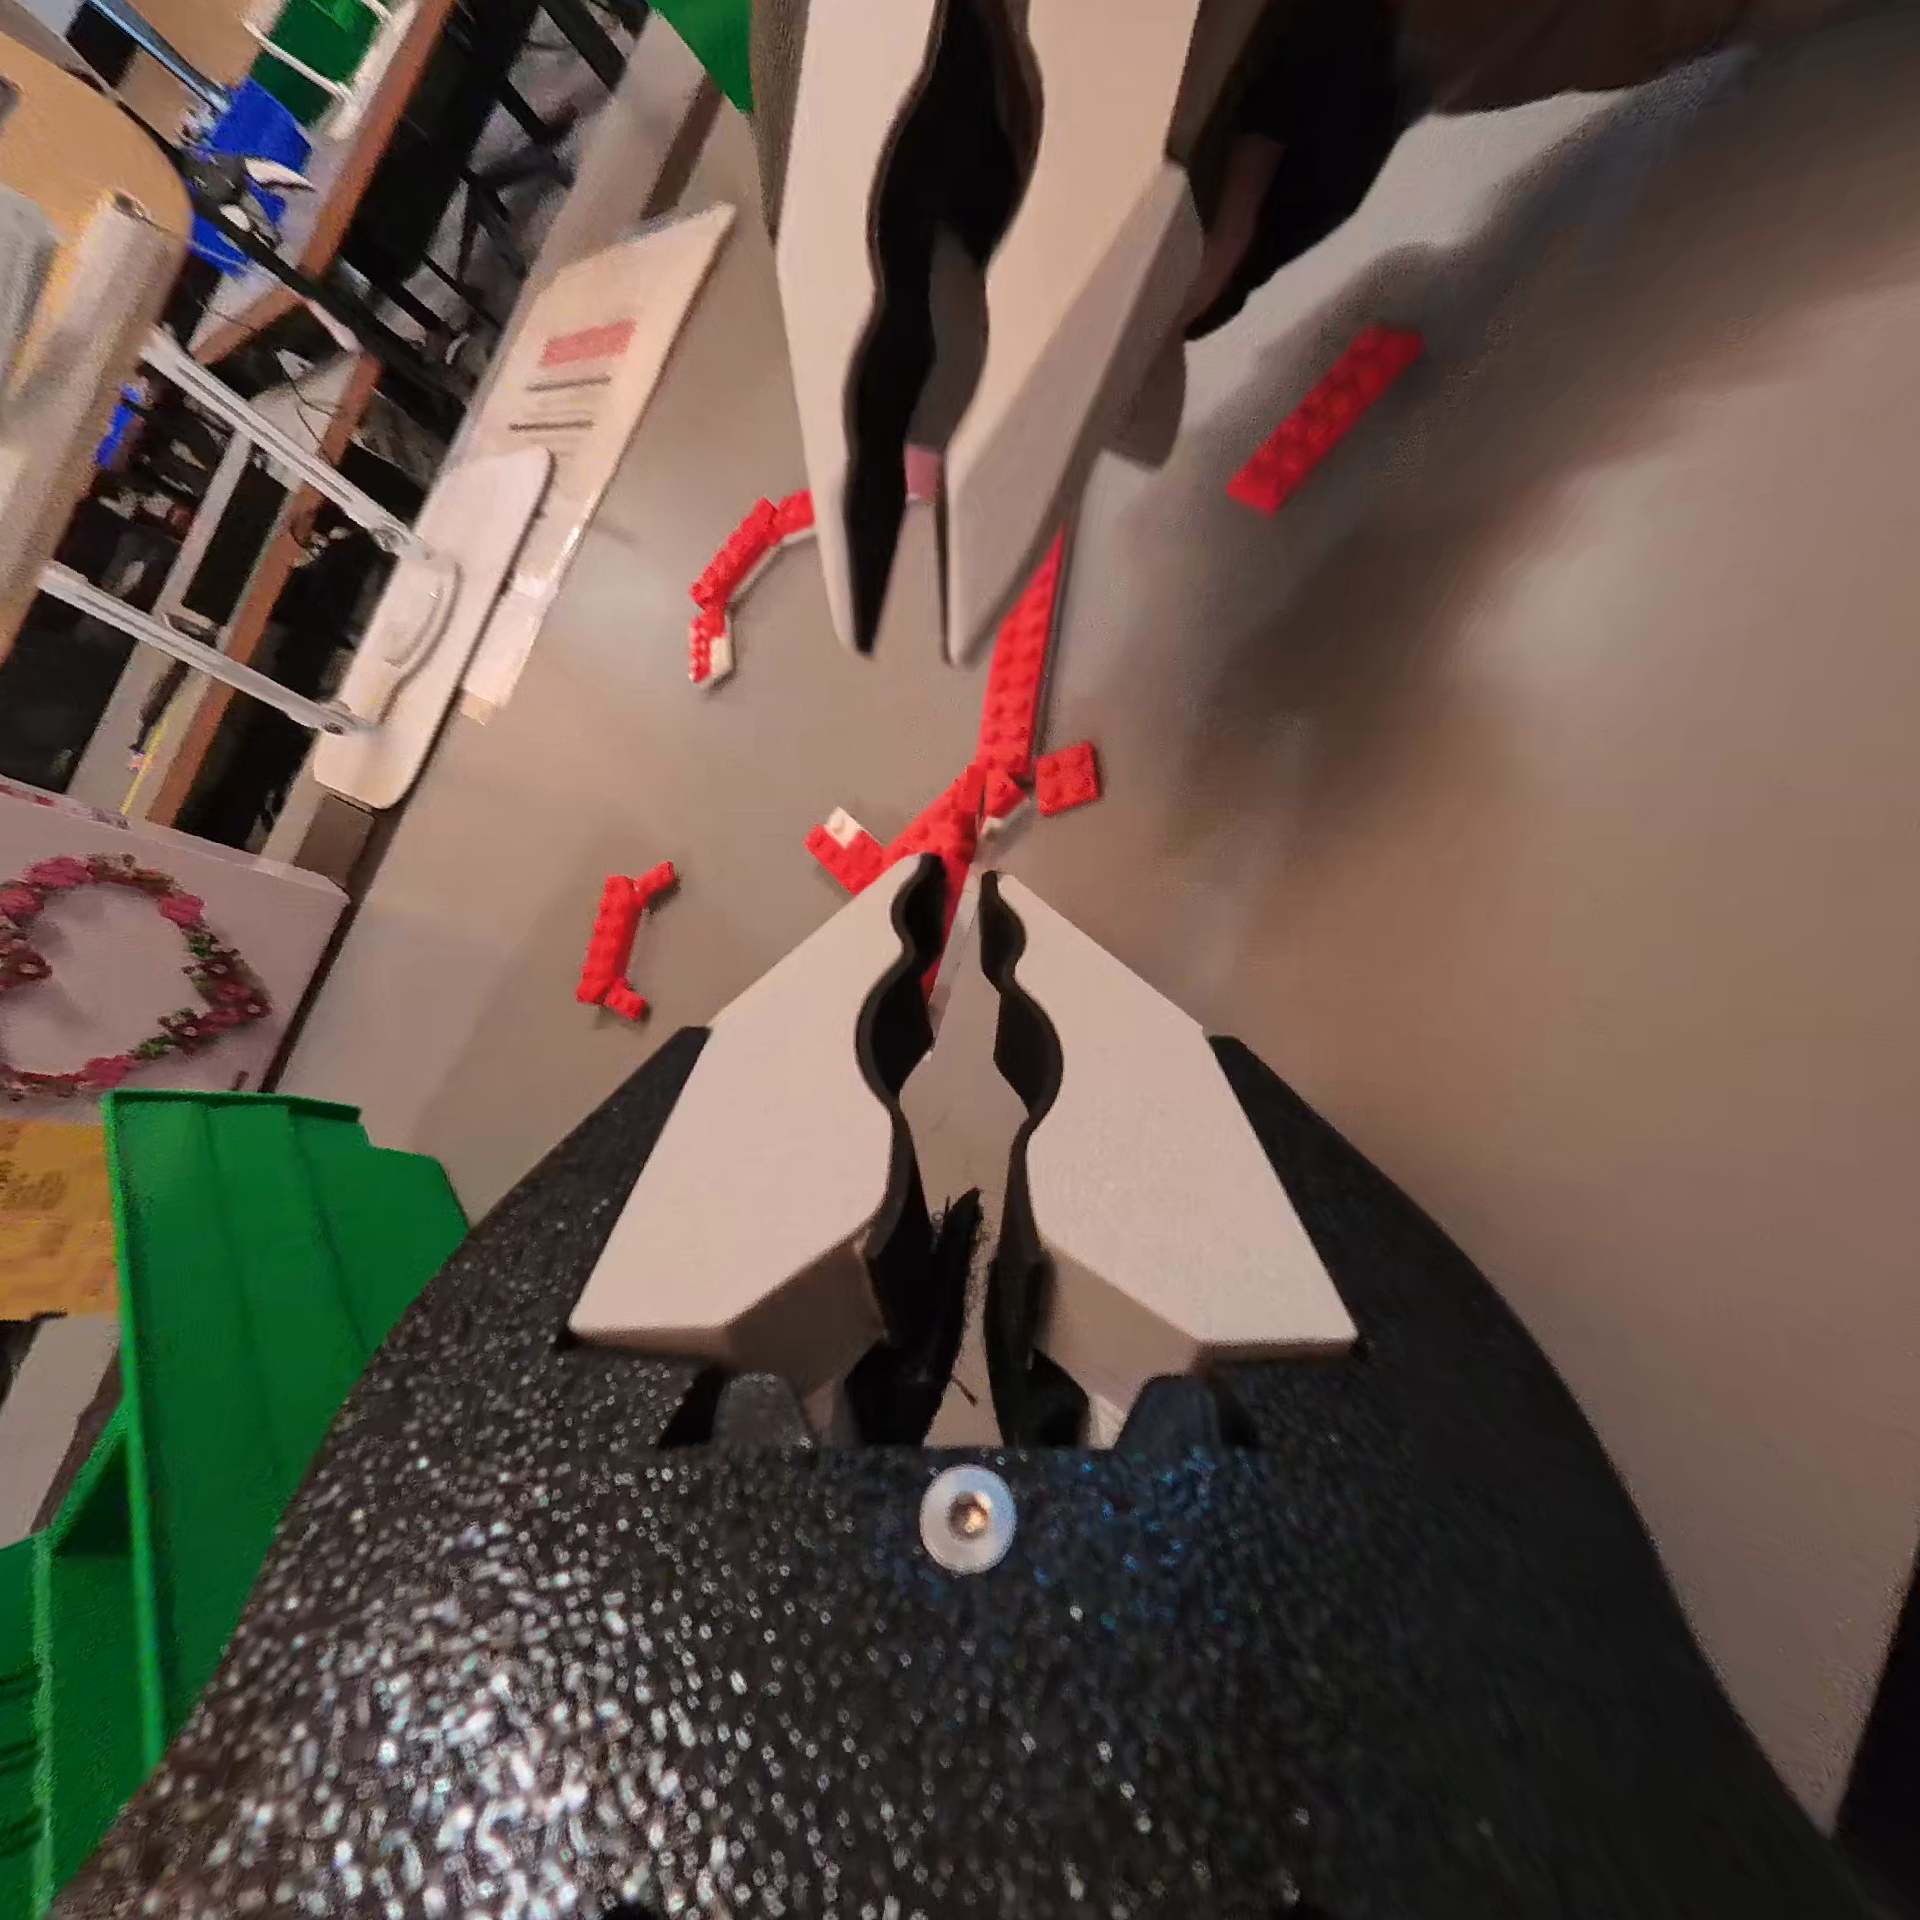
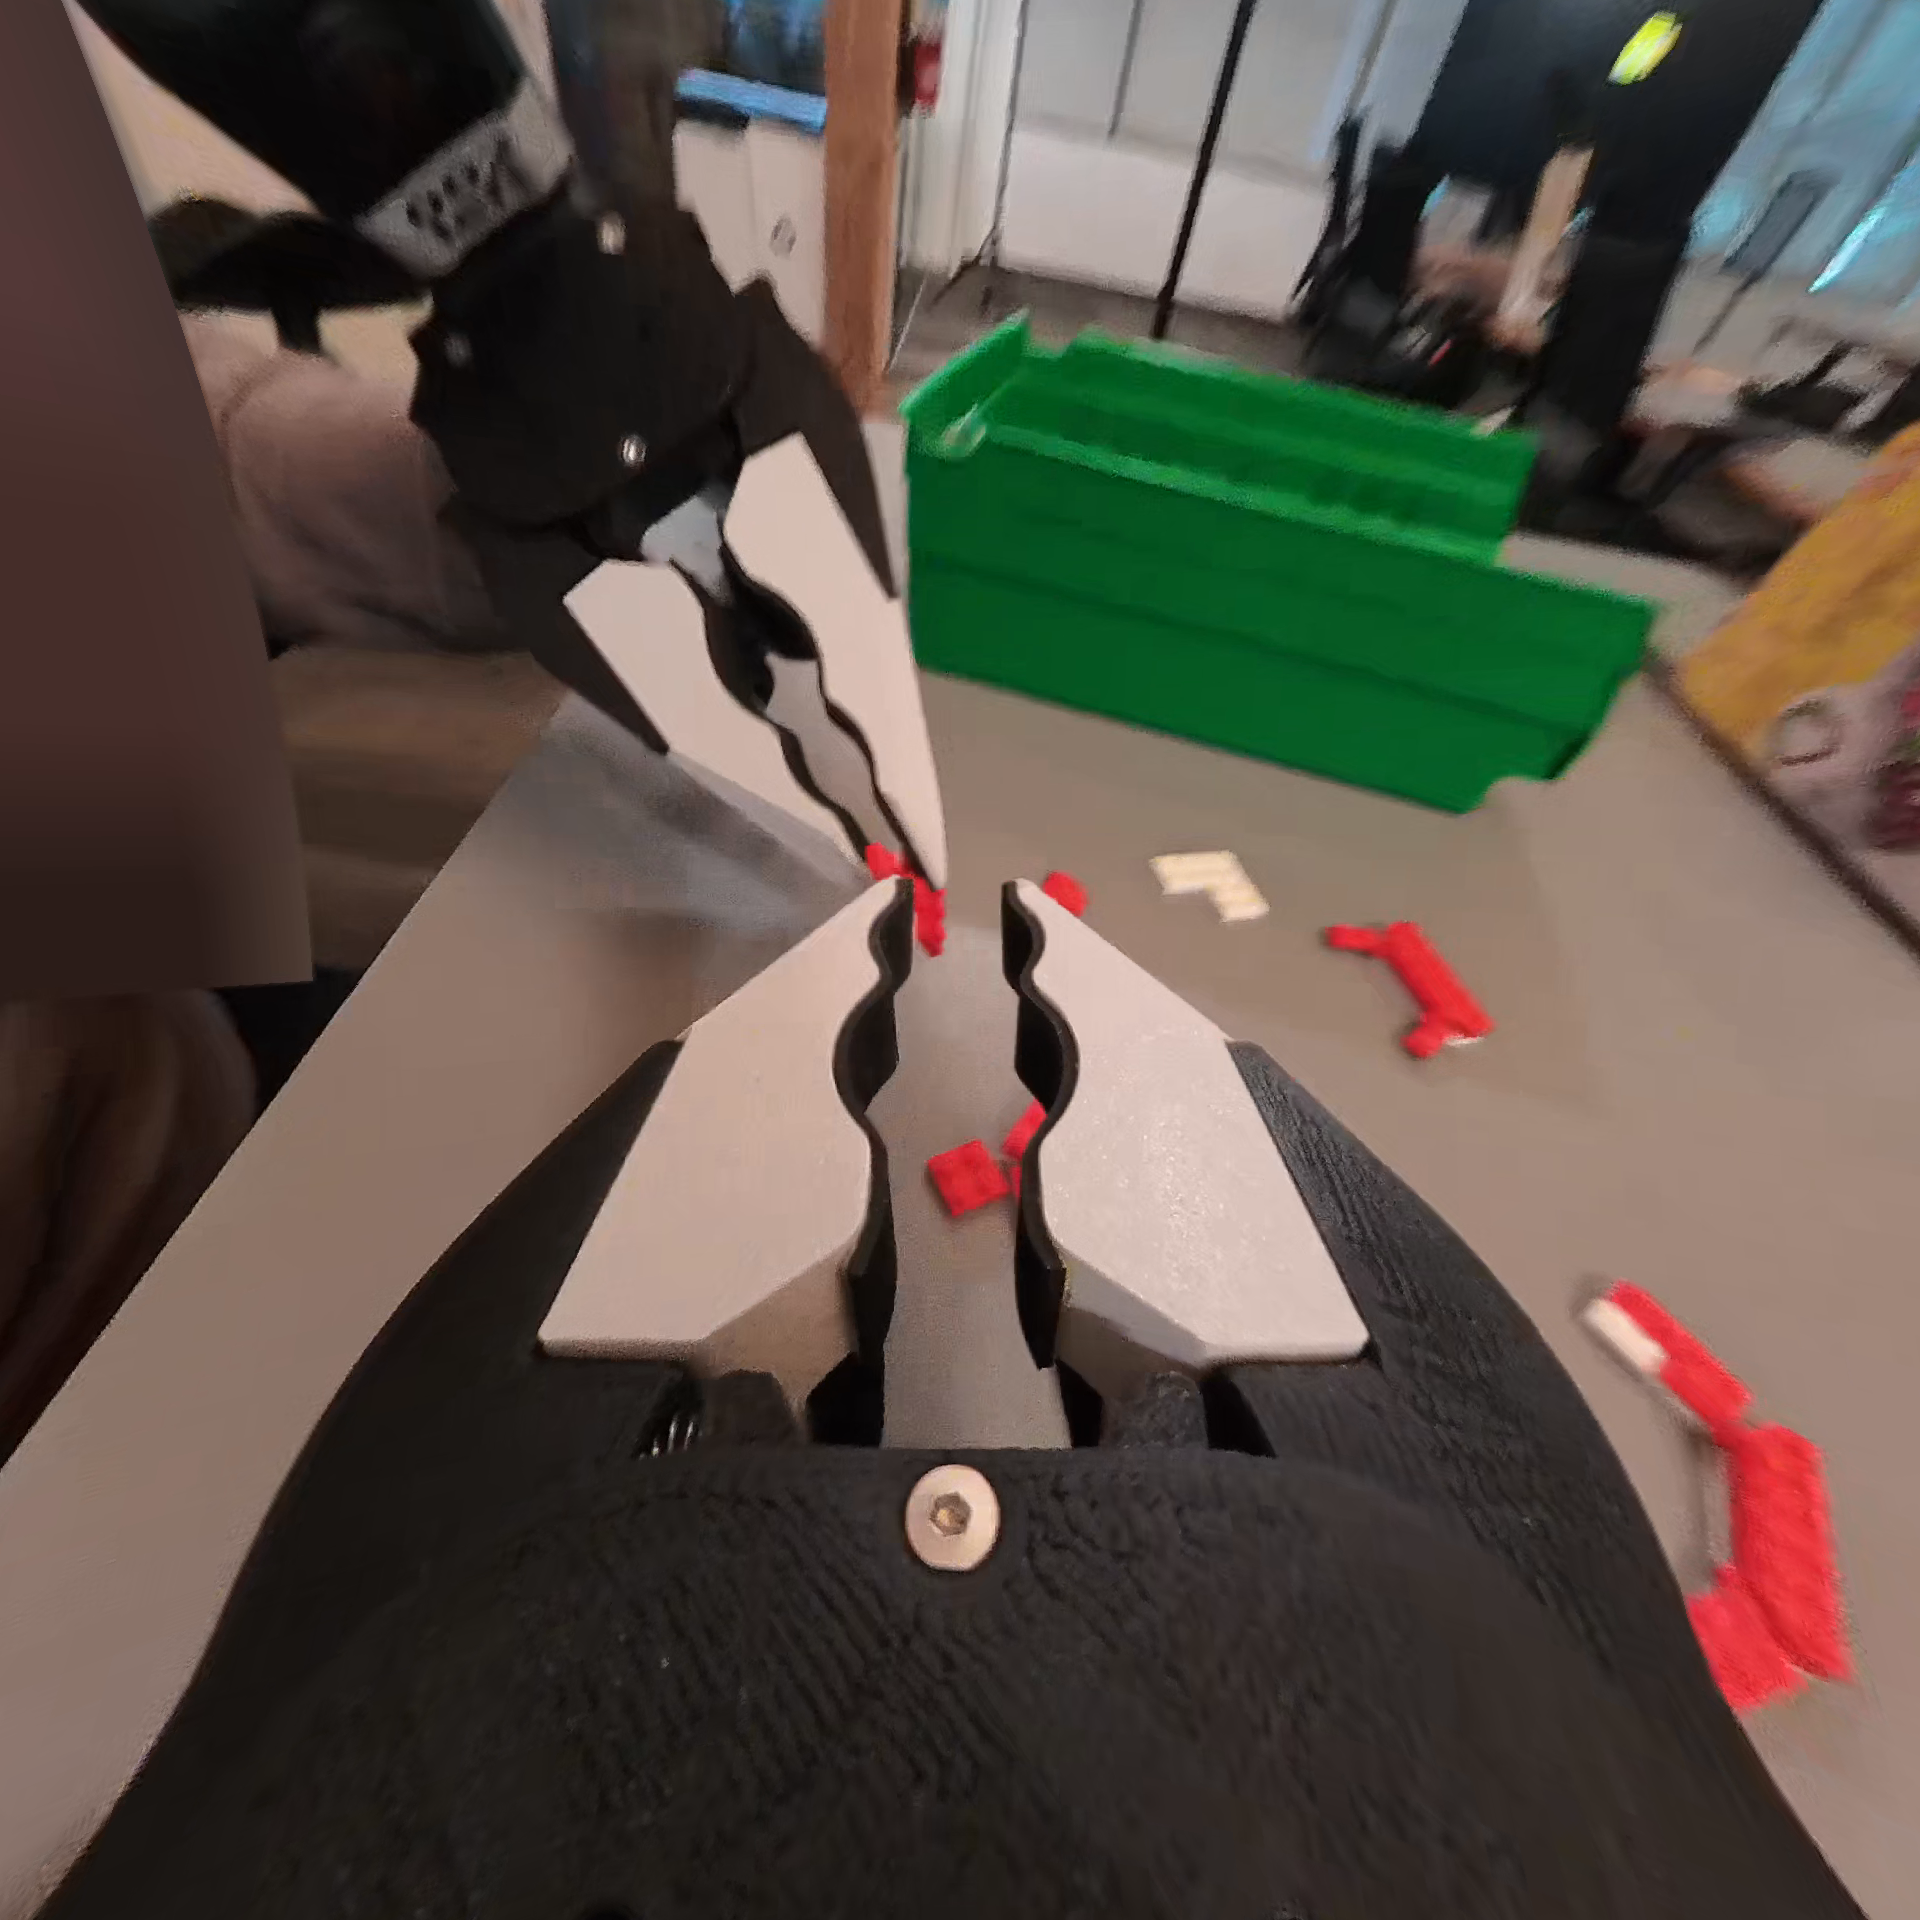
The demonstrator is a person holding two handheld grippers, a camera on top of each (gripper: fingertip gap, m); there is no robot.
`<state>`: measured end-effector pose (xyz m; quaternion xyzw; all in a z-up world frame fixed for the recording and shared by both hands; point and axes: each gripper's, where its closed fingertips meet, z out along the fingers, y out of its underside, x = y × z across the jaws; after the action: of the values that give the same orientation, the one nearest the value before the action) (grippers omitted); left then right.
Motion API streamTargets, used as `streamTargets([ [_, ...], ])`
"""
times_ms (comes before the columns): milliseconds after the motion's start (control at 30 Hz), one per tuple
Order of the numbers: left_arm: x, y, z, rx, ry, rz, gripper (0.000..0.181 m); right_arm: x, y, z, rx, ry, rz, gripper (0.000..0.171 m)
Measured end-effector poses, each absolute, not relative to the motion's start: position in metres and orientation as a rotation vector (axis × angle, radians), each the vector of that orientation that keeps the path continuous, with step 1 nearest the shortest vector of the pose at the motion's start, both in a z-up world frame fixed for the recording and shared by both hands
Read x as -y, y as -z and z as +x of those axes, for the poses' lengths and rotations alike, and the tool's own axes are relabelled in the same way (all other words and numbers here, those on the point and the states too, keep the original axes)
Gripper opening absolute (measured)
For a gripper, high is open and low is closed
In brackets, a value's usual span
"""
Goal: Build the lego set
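- Left tool: your fingers are clenched on a thin edge of the red-and-white lego assembly, which lies on the tabletop toward the near edge. Only a sliver shows between the tips.
- Red lego assembly: it runs from your left tool's tips into a long studded strip that passes under the right tool. A small square red plate sits just beside it.
- Right tool: released, fingers a moderate gap apart, gripping nothing. The tips hover close above the assembly, just beside the left tool's tips. Whether they touch a brick cannot be told.
- Step in hand, as judged: steady the assembly with your left tool while your right comes in to press or seat a piece. Keep the left grip firm and low so the strip does not pivot; bring the right tips down squarely.
- Loose stock, farther along the tabletop: a curved red segment, a short red bracket piece, a flat red plate, a cream piece.
- Green bin: toward the far edge.
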<state>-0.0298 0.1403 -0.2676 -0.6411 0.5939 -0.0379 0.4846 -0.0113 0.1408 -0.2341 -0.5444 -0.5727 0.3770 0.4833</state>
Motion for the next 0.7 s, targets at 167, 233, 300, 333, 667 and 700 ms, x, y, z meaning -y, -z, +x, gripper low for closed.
streamTargets([
  [167, -0.155, 0.247, -0.014, -1.422, 0.123, -1.500, 0.005, -0.179, 0.194, 0.035, 1.128, -0.743, -1.213, 0.017],
  [233, -0.162, 0.238, -0.004, -1.411, 0.140, -1.472, 0.005, -0.194, 0.181, 0.059, 1.010, -0.647, -1.173, 0.018],
  [300, -0.171, 0.225, 0.007, -1.368, 0.160, -1.431, 0.005, -0.212, 0.166, 0.087, 0.863, -0.506, -1.124, 0.019],
  [333, -0.177, 0.218, 0.013, -1.331, 0.169, -1.412, 0.005, -0.220, 0.159, 0.104, 0.786, -0.420, -1.096, 0.019],
  [667, -0.252, 0.177, 0.036, -0.897, 0.208, -1.239, 0.006, -0.255, 0.165, 0.188, 0.410, -0.045, -1.090, 0.021],
  [700, -0.252, 0.178, 0.034, -0.895, 0.211, -1.224, 0.005, -0.255, 0.168, 0.188, 0.406, -0.048, -1.099, 0.021],
])
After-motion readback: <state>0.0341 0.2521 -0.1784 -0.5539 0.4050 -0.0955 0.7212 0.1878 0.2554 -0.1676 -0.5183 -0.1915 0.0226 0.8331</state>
